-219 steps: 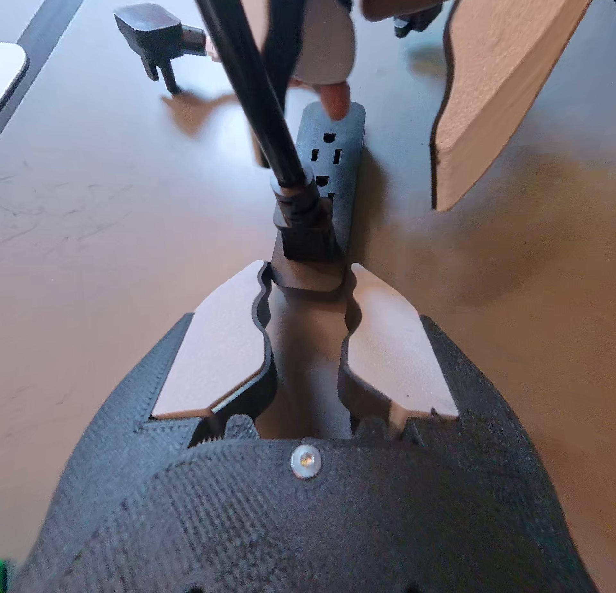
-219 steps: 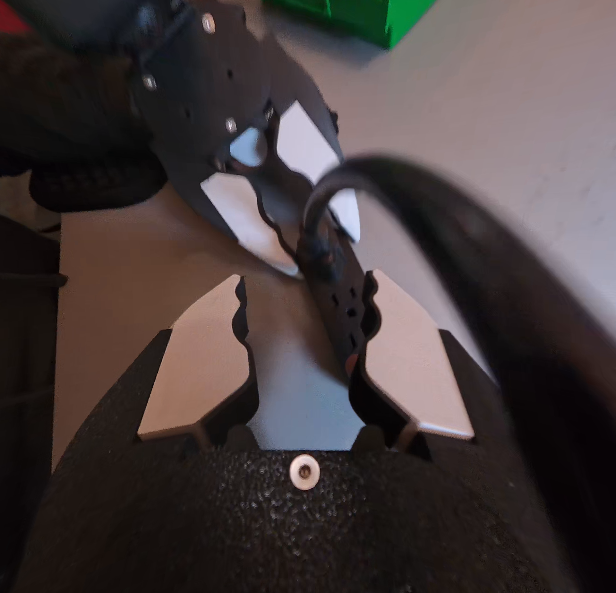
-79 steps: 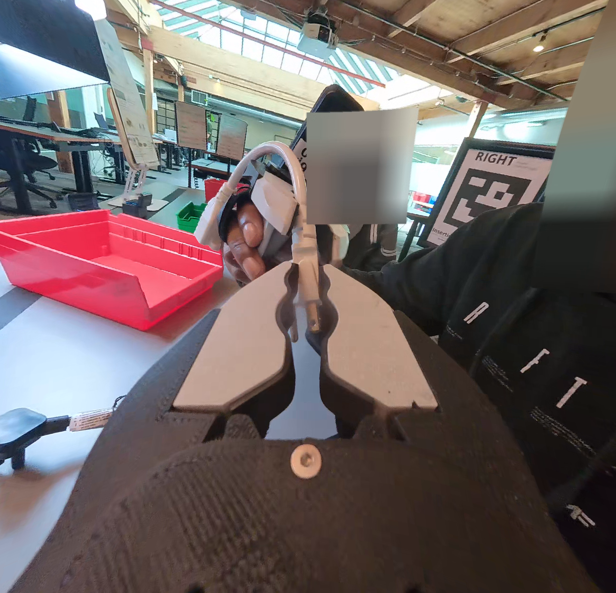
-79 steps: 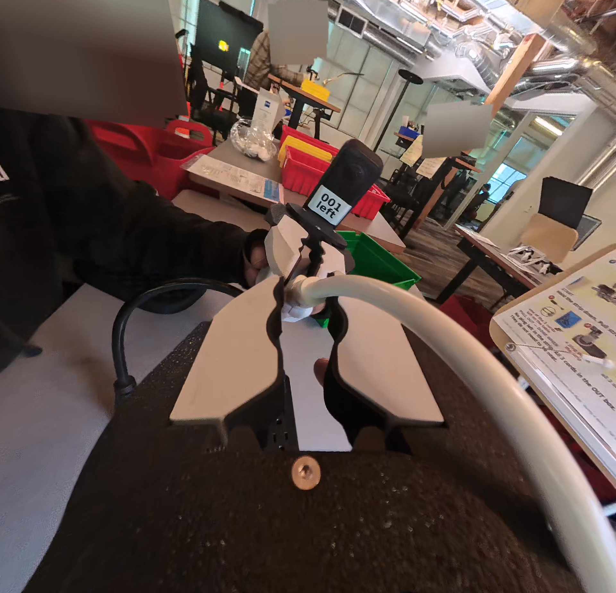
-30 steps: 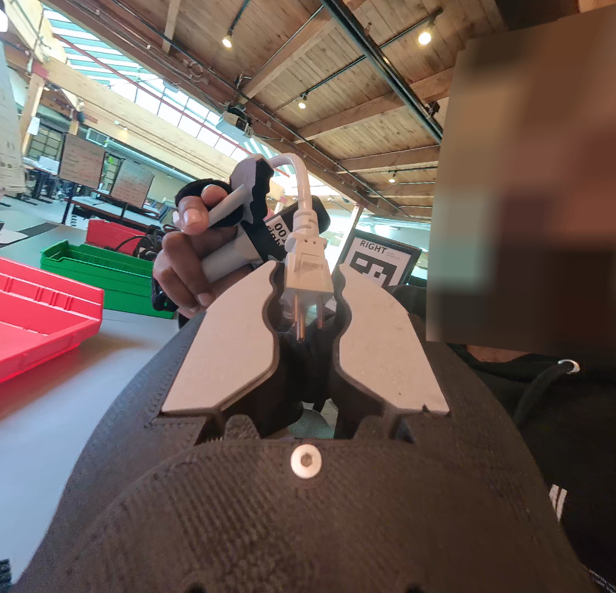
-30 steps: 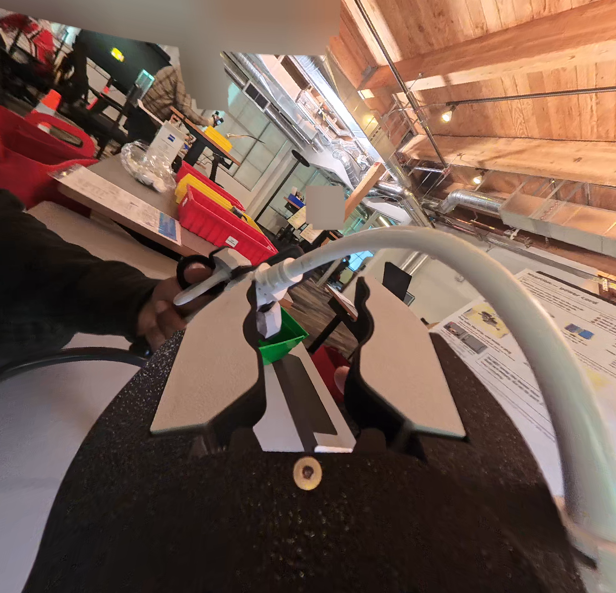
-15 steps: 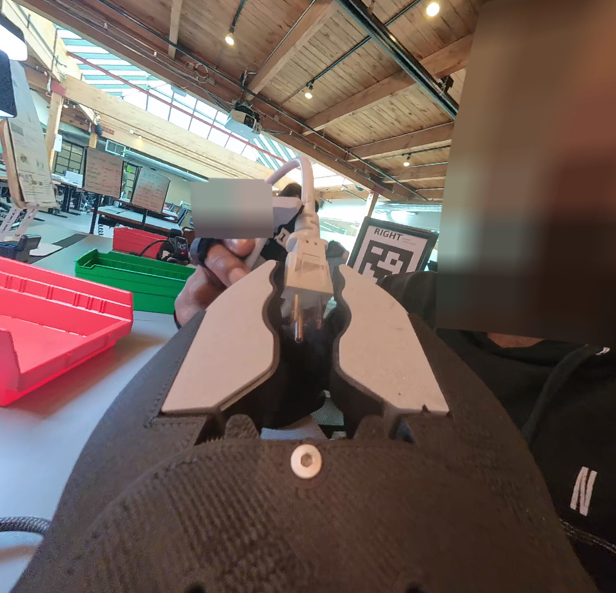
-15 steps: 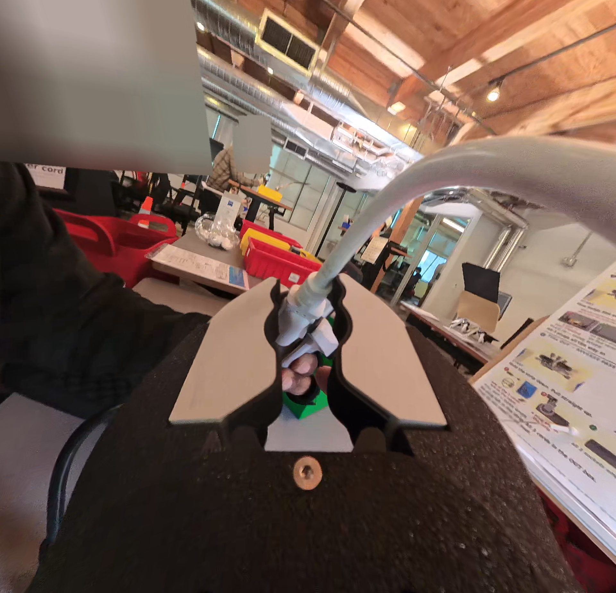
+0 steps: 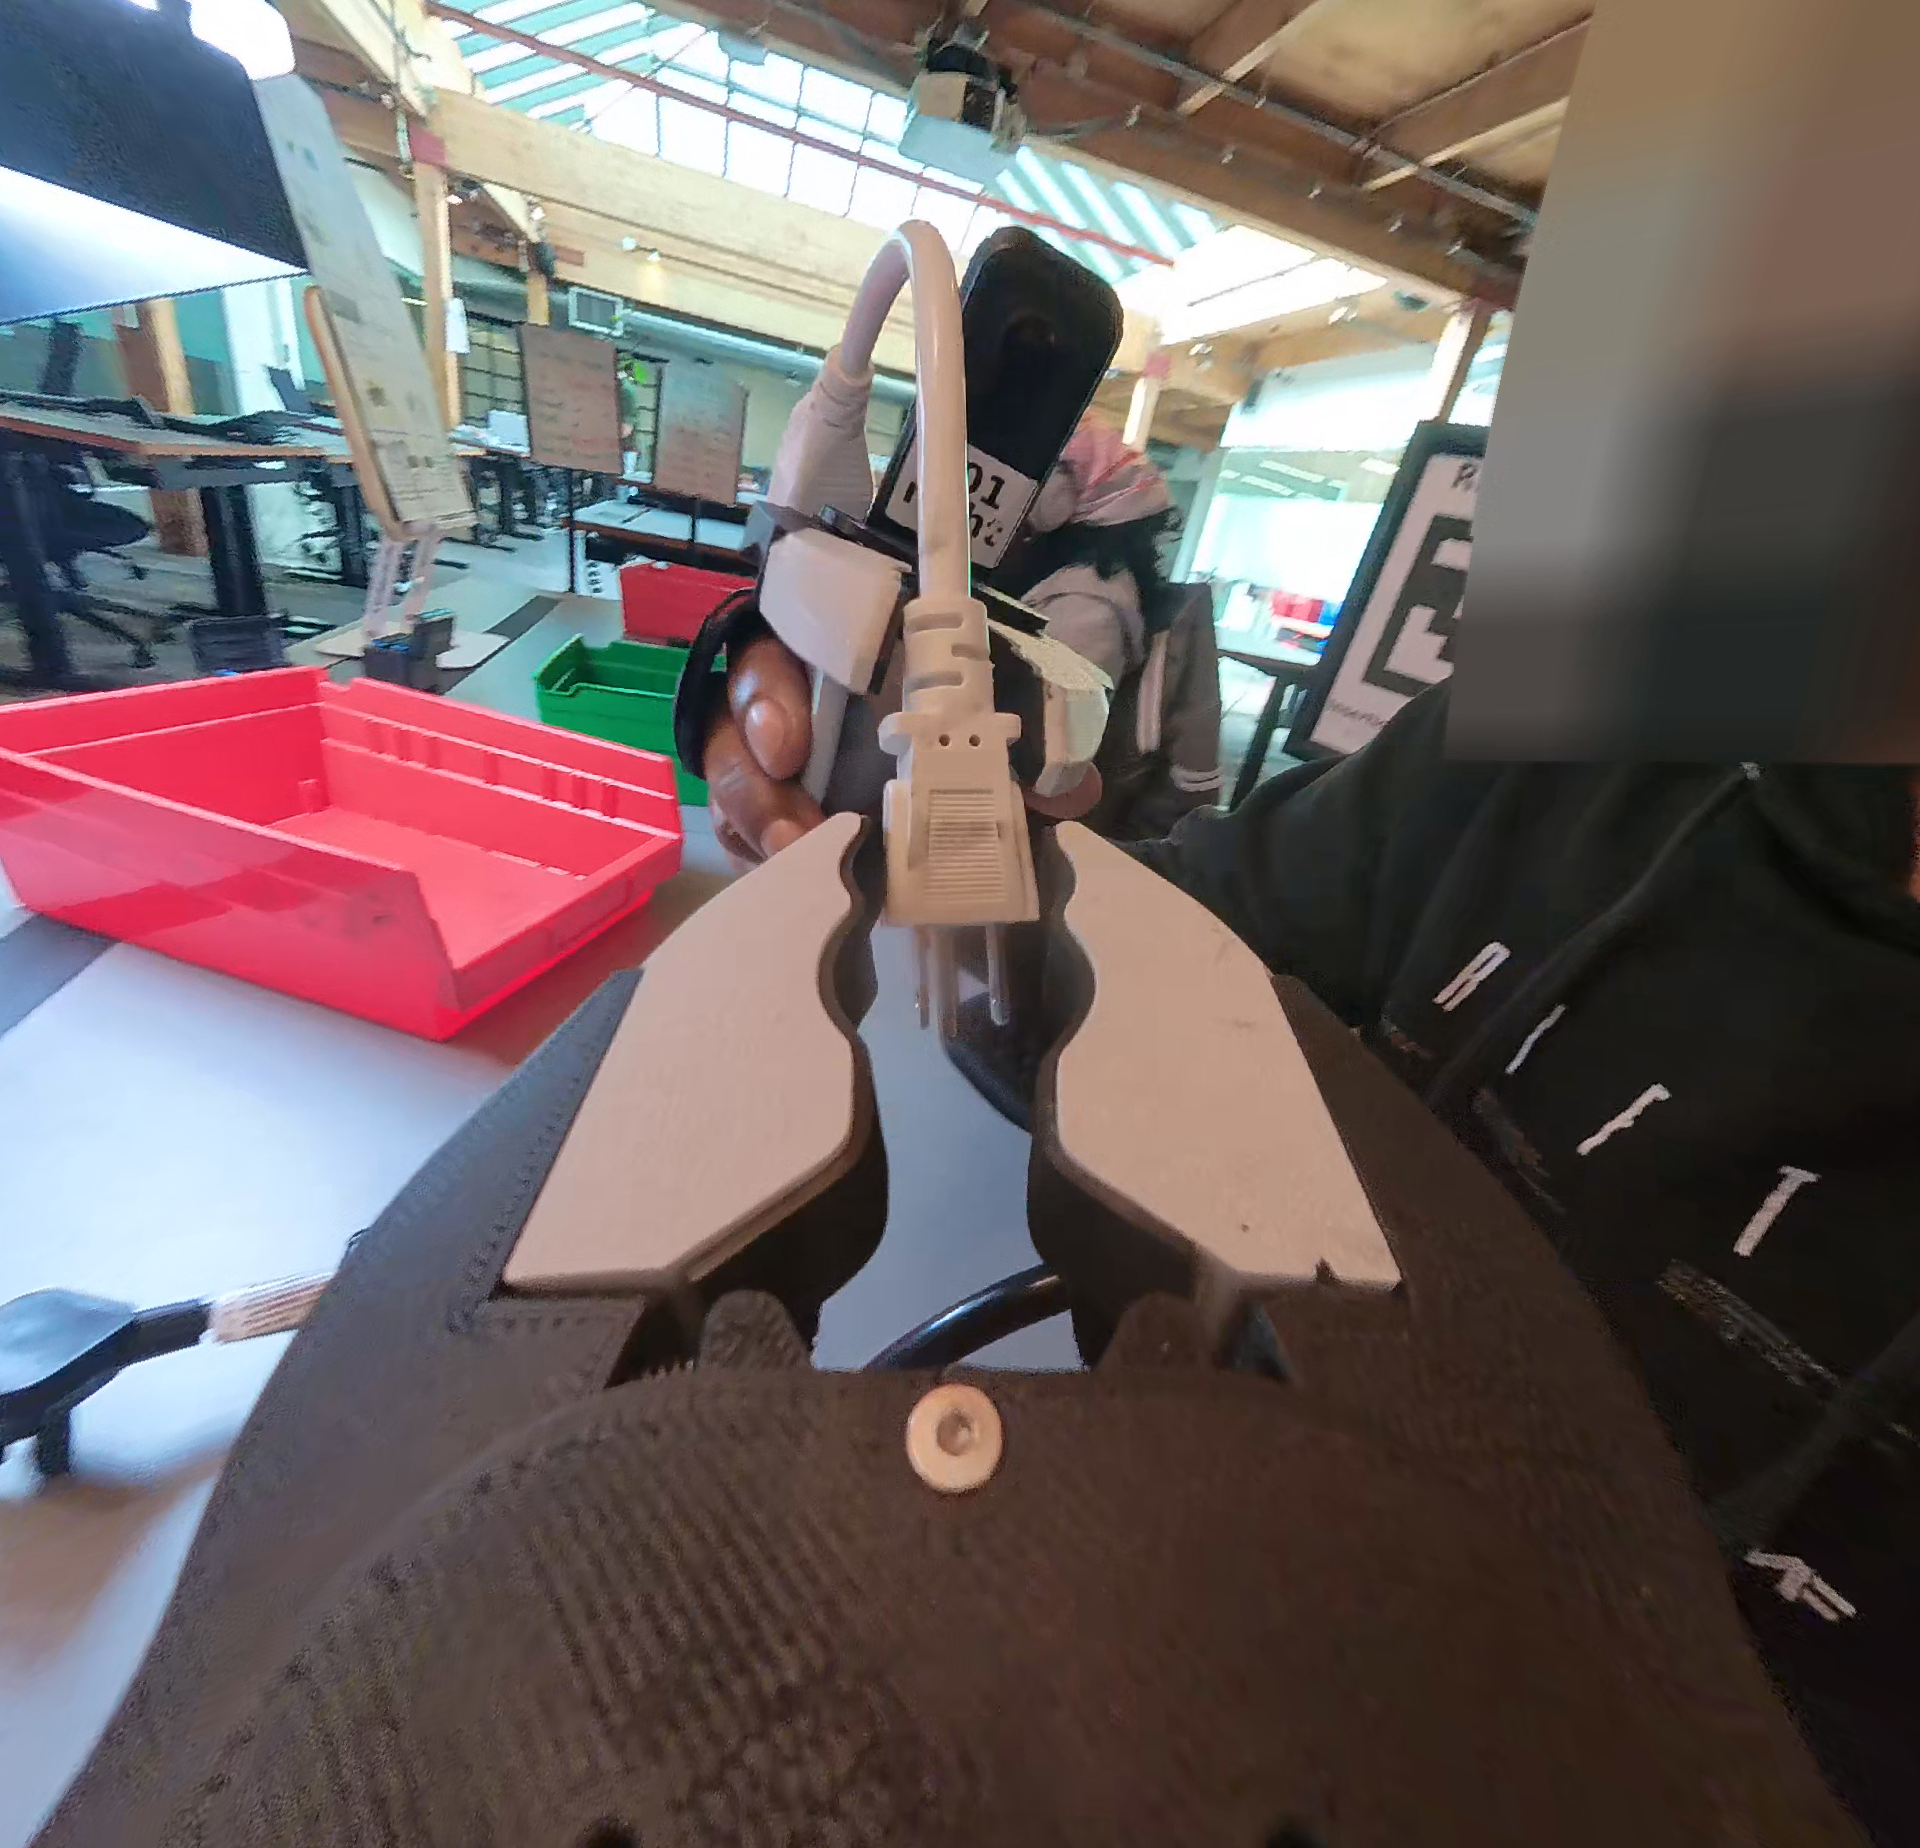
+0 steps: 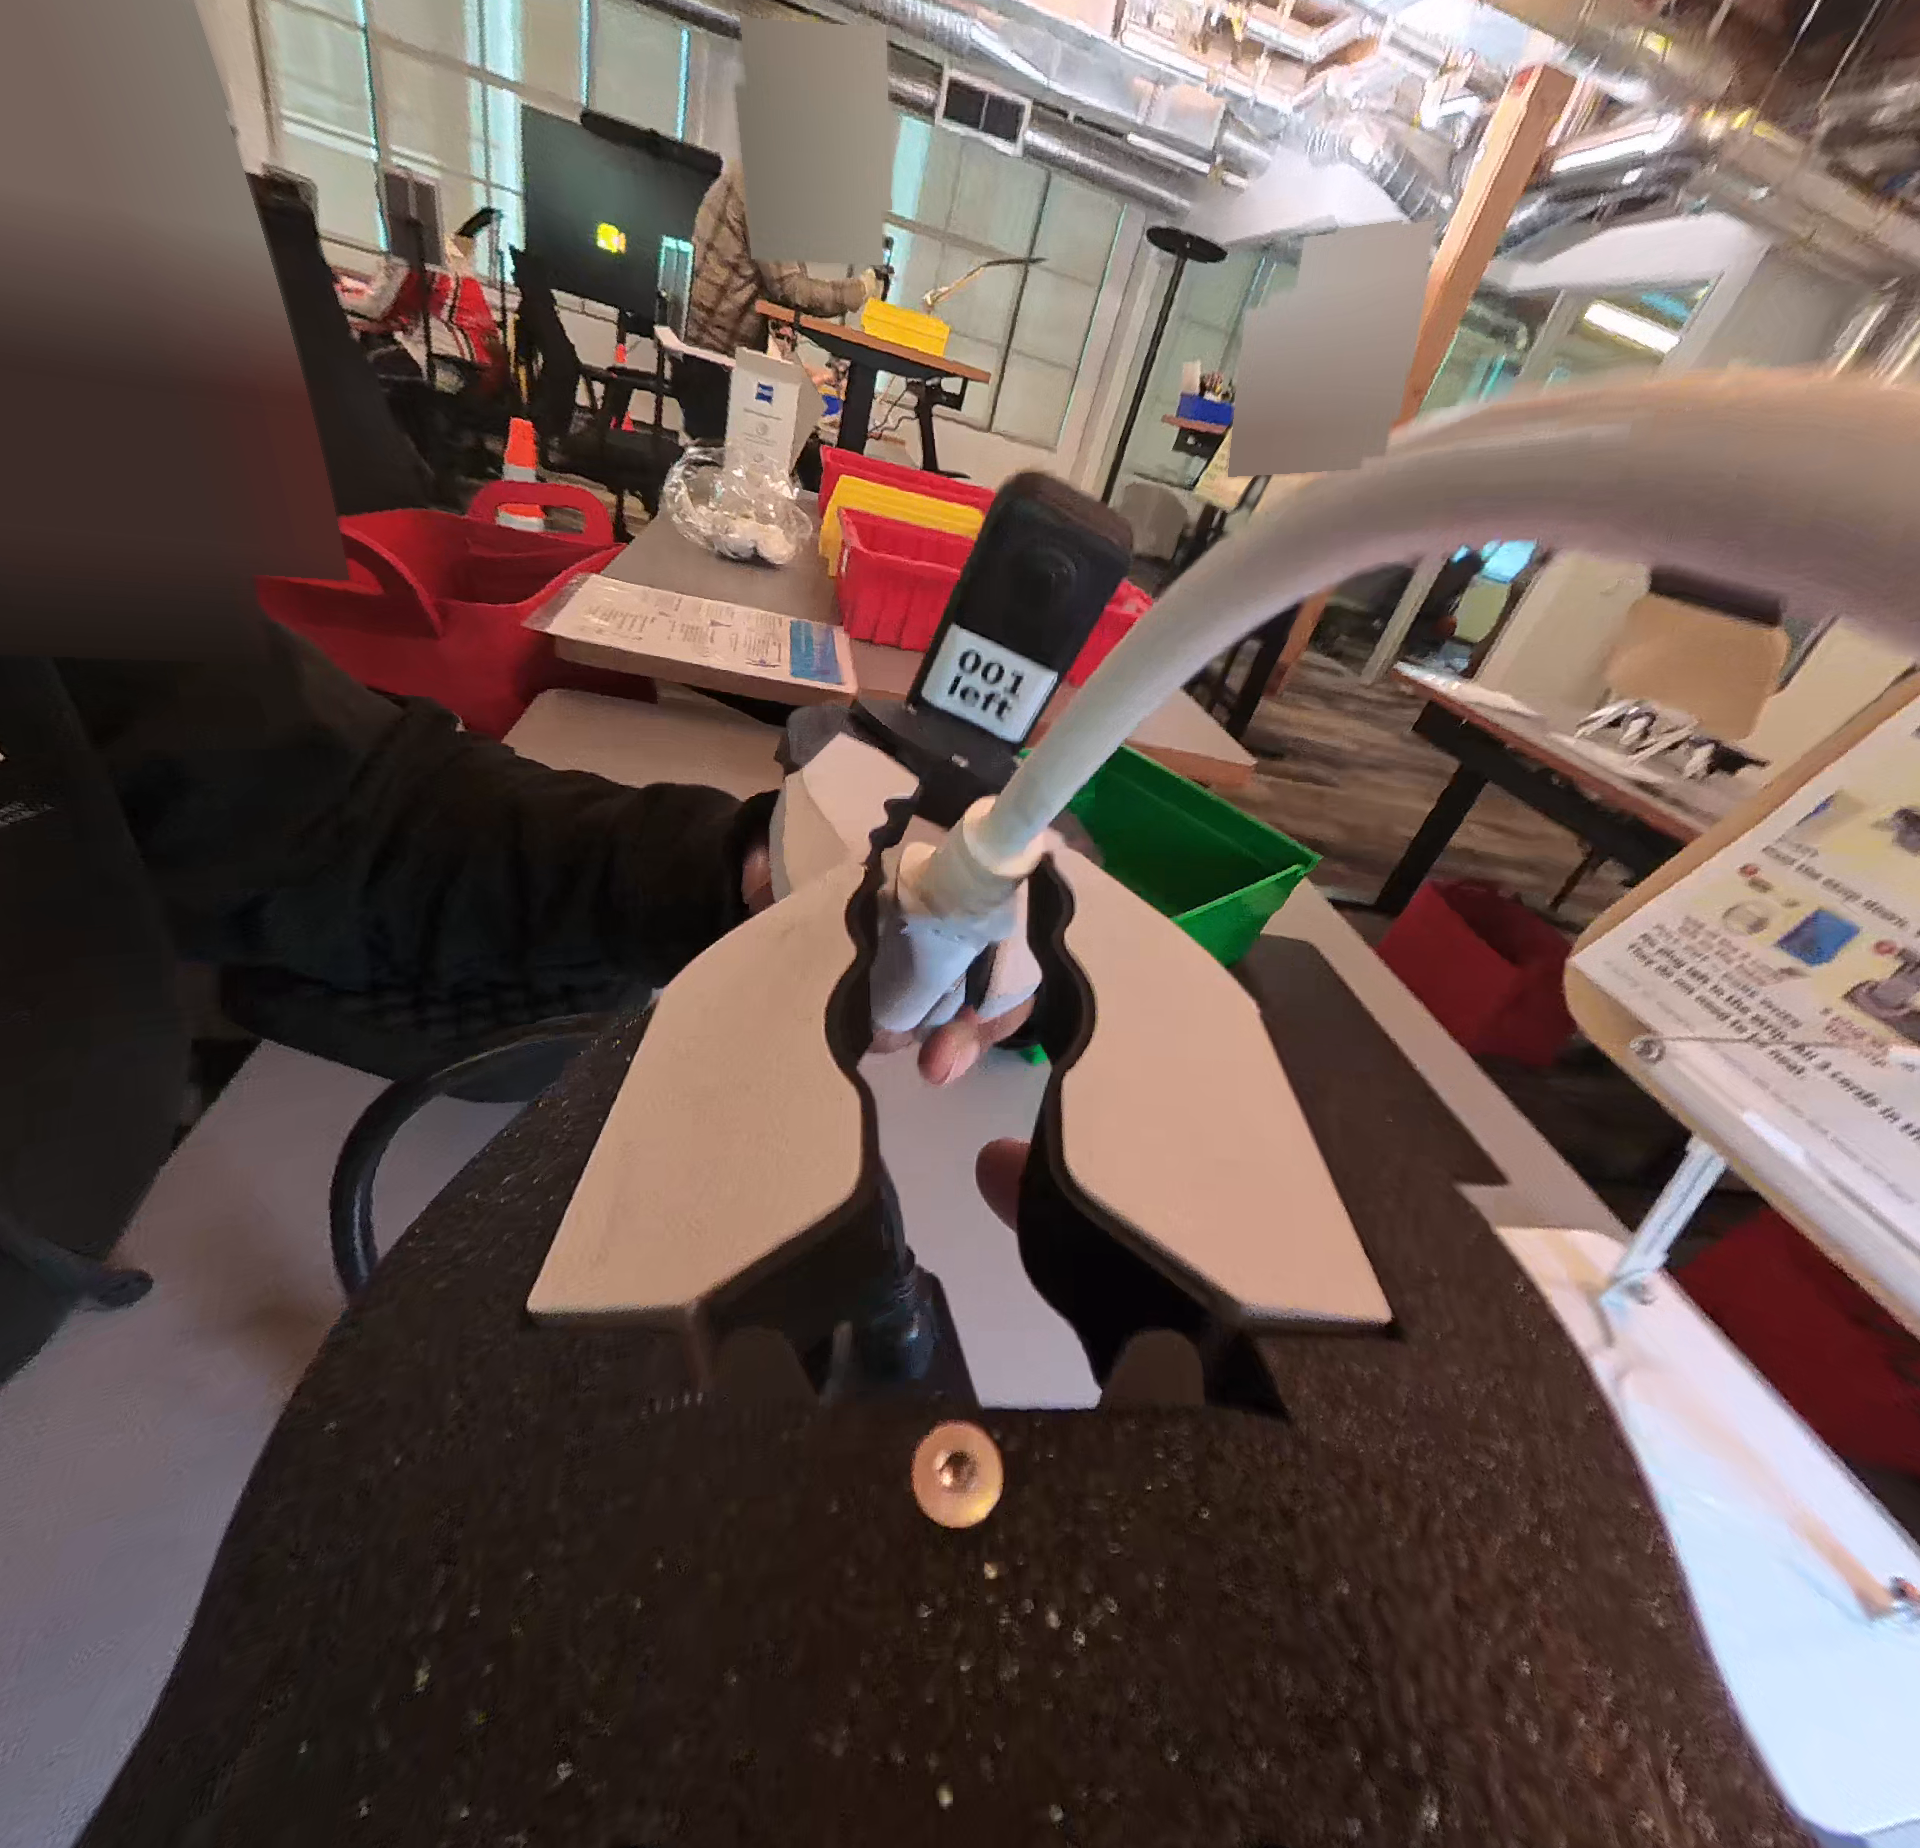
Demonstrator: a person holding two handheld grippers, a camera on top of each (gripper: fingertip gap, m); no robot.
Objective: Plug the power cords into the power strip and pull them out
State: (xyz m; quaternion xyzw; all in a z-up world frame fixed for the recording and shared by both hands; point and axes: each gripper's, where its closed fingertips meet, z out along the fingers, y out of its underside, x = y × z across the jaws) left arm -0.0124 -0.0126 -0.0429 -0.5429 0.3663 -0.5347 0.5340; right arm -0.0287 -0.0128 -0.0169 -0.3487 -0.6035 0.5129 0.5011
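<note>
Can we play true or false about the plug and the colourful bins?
1. The white plug sits between the fingers of the left gripper. True.
2. The plug is pushed into a socket. False: its metal prongs are bare and stick out into the air.
3. The big bin on the table is blue. False: it is a red bin.
4. A green bin sits farther back, behind the red one. True.
5. A black plug lies on the table at the left edge of the left wrist view. True.
</note>
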